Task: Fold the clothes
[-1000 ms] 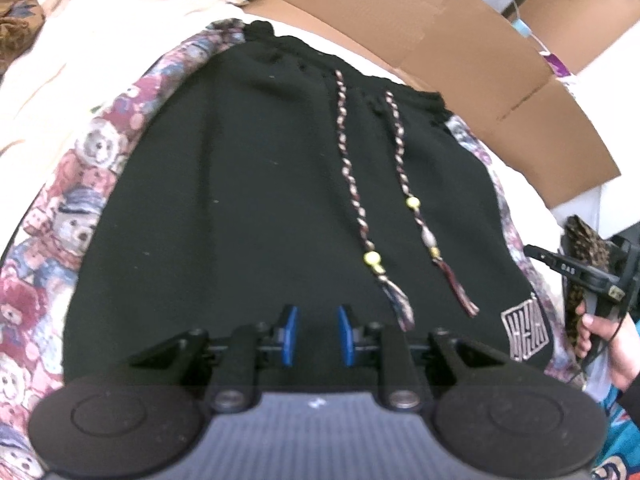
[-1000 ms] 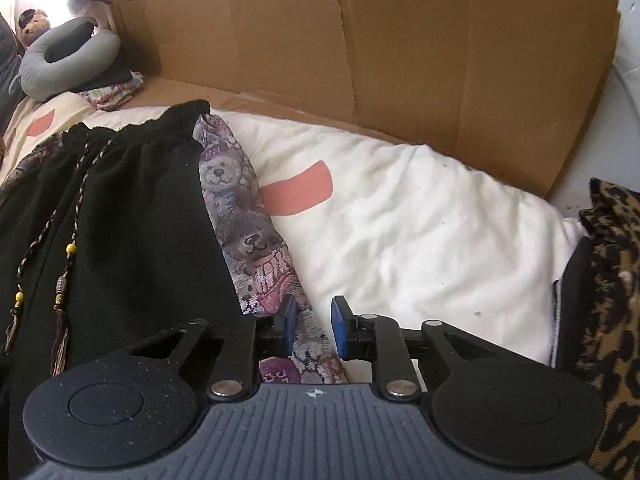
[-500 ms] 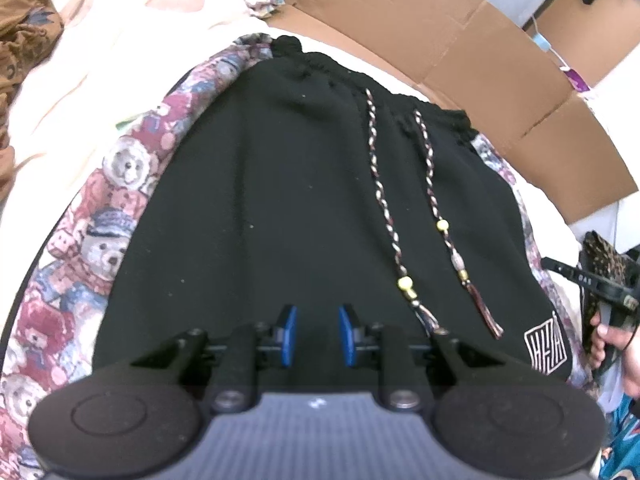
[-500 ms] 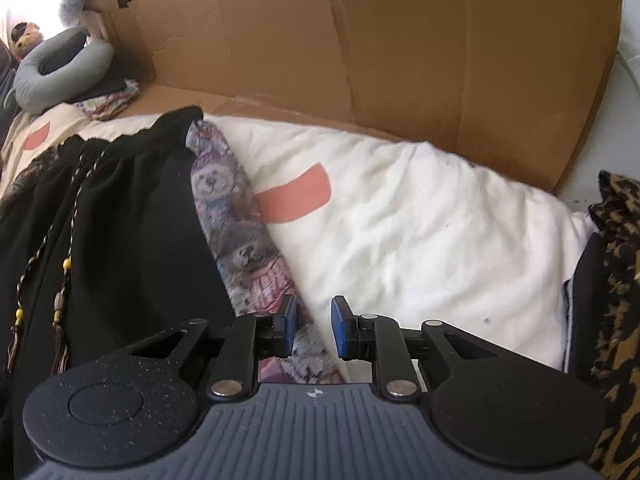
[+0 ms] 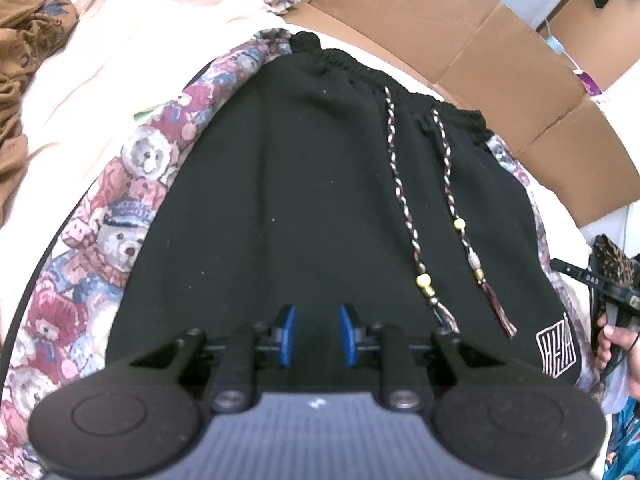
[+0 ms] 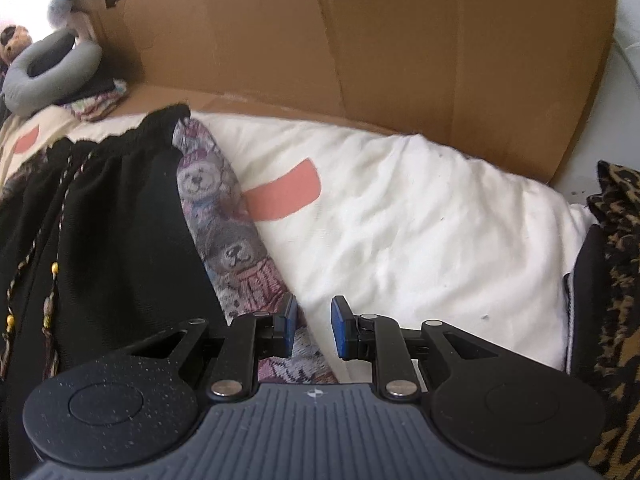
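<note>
Black shorts [image 5: 304,208] lie flat and spread out on a teddy-bear print cloth [image 5: 120,216], the gathered waistband [image 5: 360,68] at the far end. Two braided drawstrings [image 5: 404,200] with yellow beads and tassels trail down the front. A white square logo [image 5: 558,346] sits near the hem at the right.

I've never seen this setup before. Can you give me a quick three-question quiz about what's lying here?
1. True or false: the black shorts lie on top of the teddy-bear cloth.
2. What hangs from the shorts' waistband: A) a belt, B) two braided cords with beads, C) a zipper pull?
3. What stands behind the white bedding?

Key: 1 true; 2 B; 3 brown cardboard.
</note>
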Tool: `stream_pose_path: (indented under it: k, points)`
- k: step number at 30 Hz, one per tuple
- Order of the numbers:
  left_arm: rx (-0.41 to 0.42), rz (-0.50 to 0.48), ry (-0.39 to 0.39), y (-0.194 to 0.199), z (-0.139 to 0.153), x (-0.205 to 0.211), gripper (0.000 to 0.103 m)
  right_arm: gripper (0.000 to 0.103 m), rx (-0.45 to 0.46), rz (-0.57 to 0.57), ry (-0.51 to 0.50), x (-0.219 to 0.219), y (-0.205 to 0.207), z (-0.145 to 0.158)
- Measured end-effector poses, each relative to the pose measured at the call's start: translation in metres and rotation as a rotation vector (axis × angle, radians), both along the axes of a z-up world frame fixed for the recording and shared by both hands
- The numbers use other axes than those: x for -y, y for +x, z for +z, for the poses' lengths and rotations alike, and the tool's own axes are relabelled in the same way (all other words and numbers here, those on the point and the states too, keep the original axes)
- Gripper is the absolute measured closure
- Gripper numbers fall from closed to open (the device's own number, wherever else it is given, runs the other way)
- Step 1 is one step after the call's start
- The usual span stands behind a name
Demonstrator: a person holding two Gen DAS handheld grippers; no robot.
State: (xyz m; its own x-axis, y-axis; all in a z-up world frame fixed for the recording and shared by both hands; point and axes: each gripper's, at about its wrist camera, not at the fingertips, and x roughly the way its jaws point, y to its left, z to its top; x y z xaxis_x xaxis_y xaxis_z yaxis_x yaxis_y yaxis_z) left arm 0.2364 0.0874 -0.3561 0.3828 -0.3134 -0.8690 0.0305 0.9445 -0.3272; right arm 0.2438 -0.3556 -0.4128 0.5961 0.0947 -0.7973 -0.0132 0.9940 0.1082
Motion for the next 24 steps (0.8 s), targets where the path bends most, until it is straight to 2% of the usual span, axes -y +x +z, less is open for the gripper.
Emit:
stream_pose_path:
  k: [9,14,21,24]
  points:
    - [-0.014,0.004,-0.002,-0.002,-0.004,0.0,0.077,0.082,0.018,-0.028,0.005,0.003,0.001,0.002]
    - [-0.012,0.001,0.004,-0.003,-0.004,-0.001,0.077,0.082,-0.007,0.017,0.011,-0.006,0.002,-0.006]
    - [-0.016,0.02,0.012,-0.003,-0.006,-0.007,0.076,0.086,-0.034,0.061,0.027,-0.012,0.0,-0.007]
    - [-0.018,0.025,0.013,-0.004,-0.006,-0.009,0.076,0.093,-0.048,0.099,0.01,-0.015,-0.001,-0.008]
